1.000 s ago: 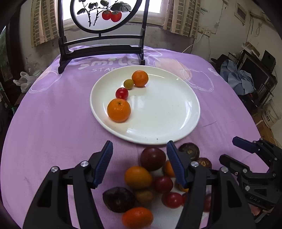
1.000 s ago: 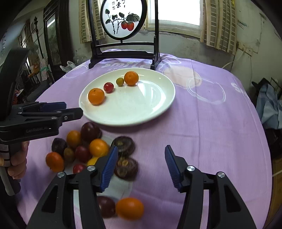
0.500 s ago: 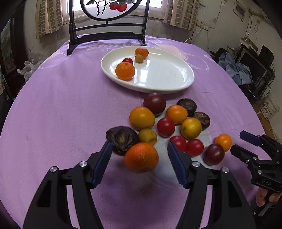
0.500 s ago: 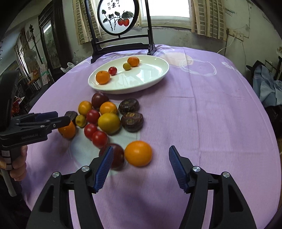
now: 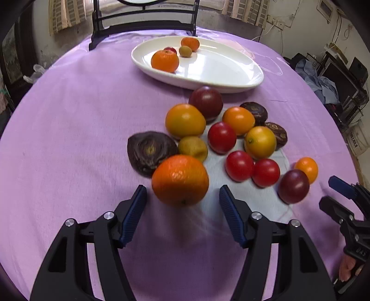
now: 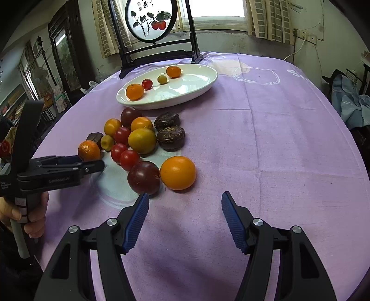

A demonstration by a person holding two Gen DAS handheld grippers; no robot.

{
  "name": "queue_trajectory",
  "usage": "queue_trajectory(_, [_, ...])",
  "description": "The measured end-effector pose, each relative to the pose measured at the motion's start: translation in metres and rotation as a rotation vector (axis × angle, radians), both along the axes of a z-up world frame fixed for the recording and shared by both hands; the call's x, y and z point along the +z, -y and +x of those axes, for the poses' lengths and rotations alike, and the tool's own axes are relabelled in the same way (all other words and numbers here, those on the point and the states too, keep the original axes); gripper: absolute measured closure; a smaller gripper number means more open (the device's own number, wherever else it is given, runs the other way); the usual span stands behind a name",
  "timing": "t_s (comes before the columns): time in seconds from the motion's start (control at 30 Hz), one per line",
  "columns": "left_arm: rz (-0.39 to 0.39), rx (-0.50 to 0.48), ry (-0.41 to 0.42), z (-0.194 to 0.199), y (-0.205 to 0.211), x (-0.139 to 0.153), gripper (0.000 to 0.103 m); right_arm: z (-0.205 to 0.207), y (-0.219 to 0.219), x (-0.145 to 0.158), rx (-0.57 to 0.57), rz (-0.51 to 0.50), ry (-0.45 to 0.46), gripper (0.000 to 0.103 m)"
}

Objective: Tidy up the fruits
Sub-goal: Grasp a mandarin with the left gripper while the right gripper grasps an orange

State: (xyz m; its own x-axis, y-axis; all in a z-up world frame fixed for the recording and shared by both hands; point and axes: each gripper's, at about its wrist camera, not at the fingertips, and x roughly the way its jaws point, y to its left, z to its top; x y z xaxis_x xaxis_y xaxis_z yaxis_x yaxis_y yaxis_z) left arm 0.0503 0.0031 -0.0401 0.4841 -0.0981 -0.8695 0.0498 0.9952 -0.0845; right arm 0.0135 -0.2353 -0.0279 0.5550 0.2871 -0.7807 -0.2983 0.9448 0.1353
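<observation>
A white plate (image 5: 231, 67) holds two oranges, a red tomato and a small green fruit. Several loose fruits lie in a cluster on the purple cloth in front of it. My left gripper (image 5: 182, 206) is open, low over the cloth, with a mandarin (image 5: 180, 183) just ahead between its fingertips, untouched. My right gripper (image 6: 185, 213) is open and empty; an orange (image 6: 178, 172) and a dark plum (image 6: 143, 177) lie just beyond its tips. The left gripper (image 6: 101, 164) also shows in the right wrist view beside the mandarin (image 6: 89, 150).
A black wooden stand with a round painted screen (image 6: 150, 20) stands behind the plate (image 6: 175, 92). Two dark passion fruits (image 6: 170, 133) lie at the right of the cluster. The round table's edge drops off at the right, with clutter beyond.
Both grippers have pulled back from the plate toward the near side of the cluster and dropped lower. The mandarin now sits just ahead of my left fingertips. Both stay open.
</observation>
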Motion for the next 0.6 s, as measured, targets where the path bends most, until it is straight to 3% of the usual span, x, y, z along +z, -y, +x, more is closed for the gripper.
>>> queue_trajectory(0.07, [0.010,0.004,0.001,0.004,0.003,0.000,0.044,0.000,-0.001,-0.001,0.006,-0.010,-0.001,0.037])
queue_trajectory(0.17, [0.028,0.025,0.006,0.006,0.001,0.001,0.059,0.002,-0.003,-0.003,0.013,-0.041,-0.007,0.036])
queue_trajectory(0.4, [-0.002,-0.001,-0.009,0.002,-0.007,0.004,0.061,0.016,-0.011,-0.019,0.011,-0.164,-0.052,0.036])
queue_trajectory(0.6, [-0.008,-0.027,0.012,-0.014,-0.012,0.011,0.061,0.033,-0.026,-0.021,0.044,-0.214,-0.030,0.037])
